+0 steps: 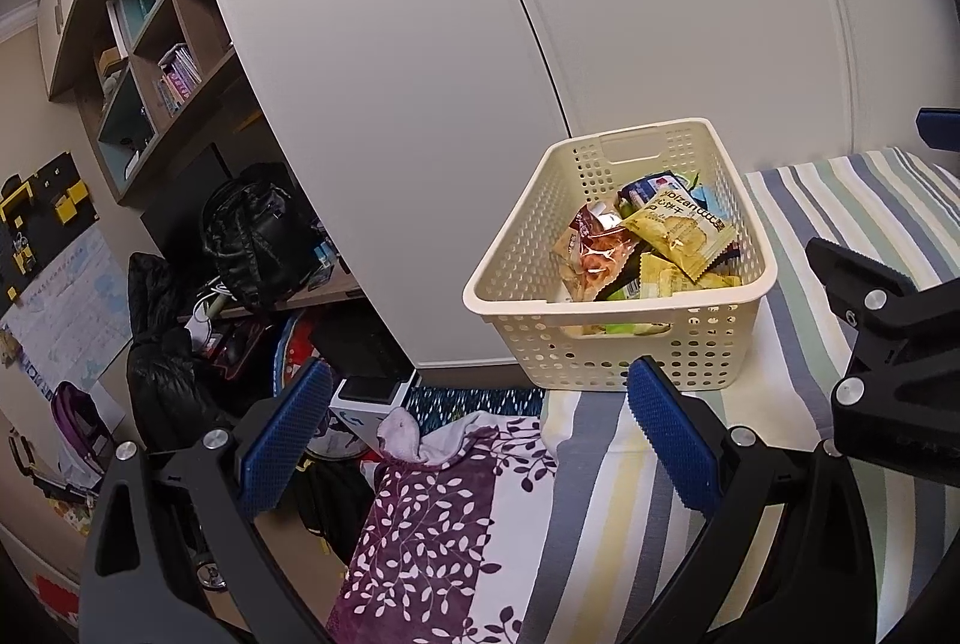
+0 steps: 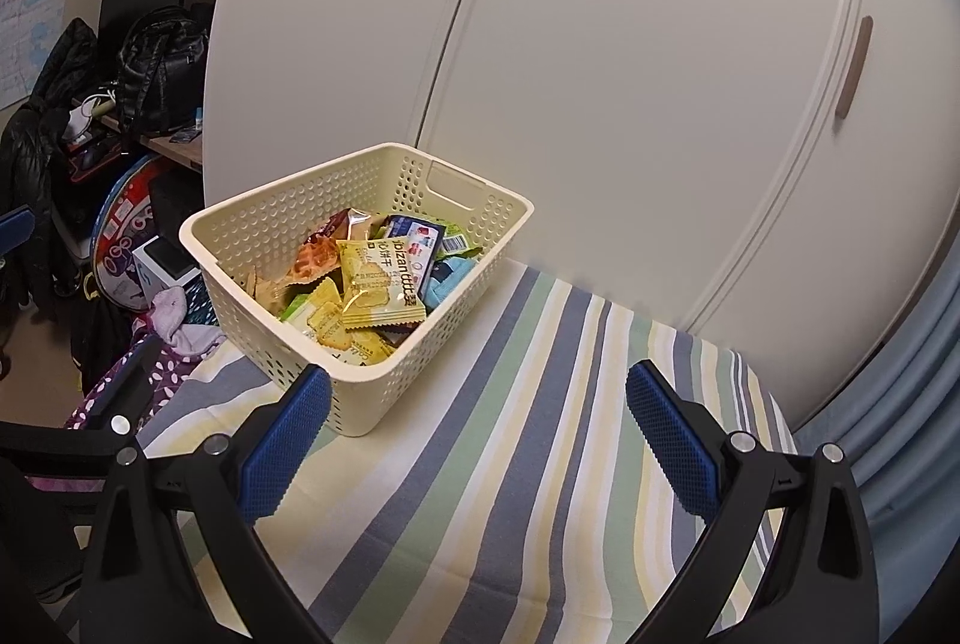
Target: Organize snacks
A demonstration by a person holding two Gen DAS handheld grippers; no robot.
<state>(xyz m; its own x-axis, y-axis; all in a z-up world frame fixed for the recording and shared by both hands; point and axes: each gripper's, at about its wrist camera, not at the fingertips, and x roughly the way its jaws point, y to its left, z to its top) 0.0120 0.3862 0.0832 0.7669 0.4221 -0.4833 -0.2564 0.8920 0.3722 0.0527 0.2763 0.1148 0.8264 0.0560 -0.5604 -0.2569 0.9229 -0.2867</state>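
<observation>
A cream perforated basket (image 1: 624, 350) (image 2: 252, 224) stands on the striped bed cover, holding several snack packets: a yellow biscuit packet (image 1: 681, 230) (image 2: 381, 284), an orange-red packet (image 1: 600, 248) (image 2: 318, 254) and blue ones (image 2: 414, 236). My left gripper (image 1: 480, 422) is open, empty, just short of the basket's near wall. My right gripper (image 2: 480, 428) is also open and empty, over the bare cover beside the basket's near corner. The right gripper's black frame (image 1: 888, 344) shows at the right edge of the left wrist view.
White wardrobe doors (image 2: 600, 74) rise directly behind the basket. The striped cover (image 2: 540, 434) spreads to the right; a purple leaf-print cloth (image 1: 432, 524) and a sock (image 1: 402, 434) lie at the bed's left edge. Bags, jackets and shelves (image 1: 240, 236) crowd the left.
</observation>
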